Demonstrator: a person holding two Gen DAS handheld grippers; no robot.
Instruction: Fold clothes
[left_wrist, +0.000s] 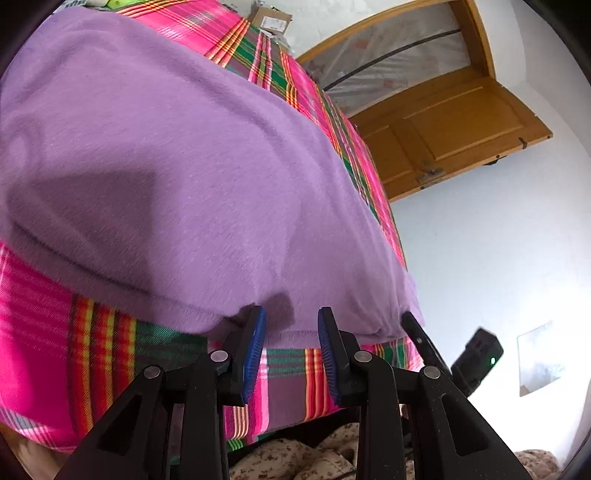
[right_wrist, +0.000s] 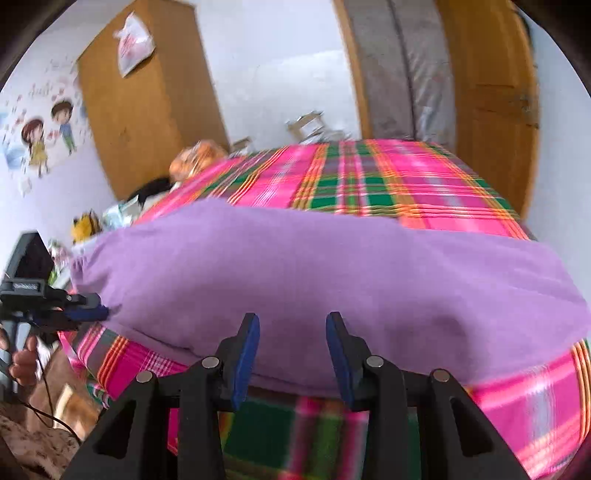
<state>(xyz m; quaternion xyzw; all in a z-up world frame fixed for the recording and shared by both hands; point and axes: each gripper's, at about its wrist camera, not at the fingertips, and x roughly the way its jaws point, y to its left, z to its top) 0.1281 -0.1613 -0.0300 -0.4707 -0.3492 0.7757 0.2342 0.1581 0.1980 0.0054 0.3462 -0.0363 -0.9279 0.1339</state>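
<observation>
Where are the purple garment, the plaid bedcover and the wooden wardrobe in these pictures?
purple garment (right_wrist: 314, 273): right wrist view, middle of its fleecy top surface.
plaid bedcover (right_wrist: 388, 177): right wrist view, bare stretch beyond the garment.
wooden wardrobe (right_wrist: 147, 110): right wrist view, its front panel.

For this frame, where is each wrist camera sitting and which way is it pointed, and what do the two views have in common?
Left wrist: on the left gripper, low at the bed's near edge, facing along the purple garment toward a wooden door; only its own open fingers show.
Right wrist: on the right gripper, same edge, facing across the garment toward a wardrobe; a hand shows at the left.
Shared: the purple garment, the plaid bedcover, and each view catches the other gripper.
</observation>
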